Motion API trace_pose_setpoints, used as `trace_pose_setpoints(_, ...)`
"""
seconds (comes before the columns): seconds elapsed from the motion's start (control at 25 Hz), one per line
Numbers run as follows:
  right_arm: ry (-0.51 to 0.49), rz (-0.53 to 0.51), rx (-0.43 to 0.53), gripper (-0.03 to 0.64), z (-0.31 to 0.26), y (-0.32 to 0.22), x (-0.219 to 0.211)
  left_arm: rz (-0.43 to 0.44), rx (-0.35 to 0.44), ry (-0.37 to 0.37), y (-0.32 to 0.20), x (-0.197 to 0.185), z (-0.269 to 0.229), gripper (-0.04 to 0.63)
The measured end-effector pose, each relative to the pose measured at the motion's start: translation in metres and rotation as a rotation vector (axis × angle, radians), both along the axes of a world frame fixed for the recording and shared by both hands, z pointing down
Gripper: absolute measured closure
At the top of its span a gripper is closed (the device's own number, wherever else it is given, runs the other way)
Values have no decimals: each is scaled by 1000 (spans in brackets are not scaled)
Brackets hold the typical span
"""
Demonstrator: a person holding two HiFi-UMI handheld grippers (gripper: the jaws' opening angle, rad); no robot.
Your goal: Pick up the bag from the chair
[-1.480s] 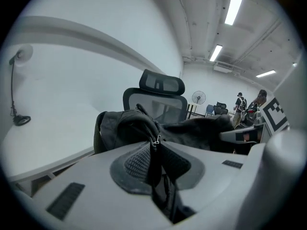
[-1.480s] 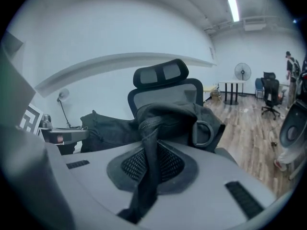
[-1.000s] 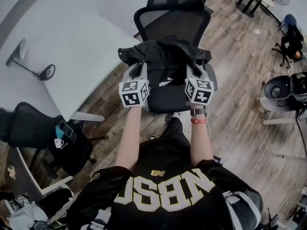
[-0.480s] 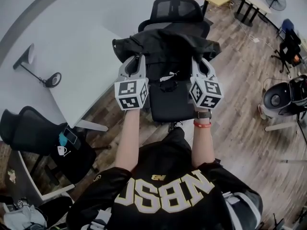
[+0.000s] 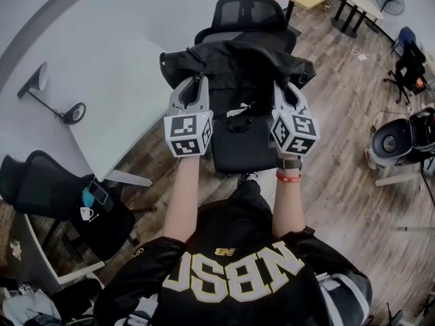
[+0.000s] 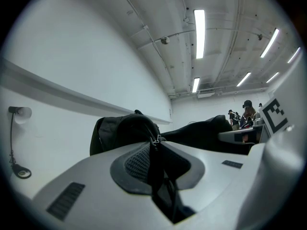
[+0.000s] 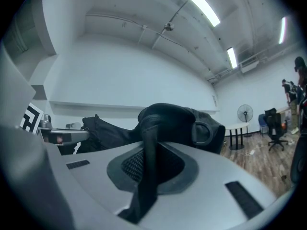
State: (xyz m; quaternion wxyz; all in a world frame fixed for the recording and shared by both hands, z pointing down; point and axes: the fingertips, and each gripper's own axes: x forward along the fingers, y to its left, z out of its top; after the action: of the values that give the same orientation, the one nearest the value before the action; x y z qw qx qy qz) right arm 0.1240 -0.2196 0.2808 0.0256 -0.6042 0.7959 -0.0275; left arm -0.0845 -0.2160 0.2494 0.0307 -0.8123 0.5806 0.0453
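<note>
The jaws of your left gripper [image 6: 156,147] pinched the zippered edge of the soft black fabric bag [image 5: 238,73]. Those of your right gripper [image 7: 146,162] clamped its black strap. The bag hung between them above the seat of the black office chair [image 5: 245,151].

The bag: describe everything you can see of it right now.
The bag is black, soft fabric, limp, with a zipper and a white logo. It hangs stretched between the left gripper and right gripper, each shut on a fold of its top edge, over the chair seat. Contact with the seat is unclear.
</note>
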Motion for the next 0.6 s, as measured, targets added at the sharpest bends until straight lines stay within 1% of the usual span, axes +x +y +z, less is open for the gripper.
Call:
trace_pose_setpoints(0.24,-84,-18,12,581,3,-8,6,-1,-1,8,-8,6,4,526)
trace_pose_setpoints(0.44,-84,-30,11,581,2,-22,14,-7,14,10,-20,16,-1,526)
trace_pose_setpoints(0.6,-93,-13,19,581,2,-30,34,19,26,4,-33,38,-5,526)
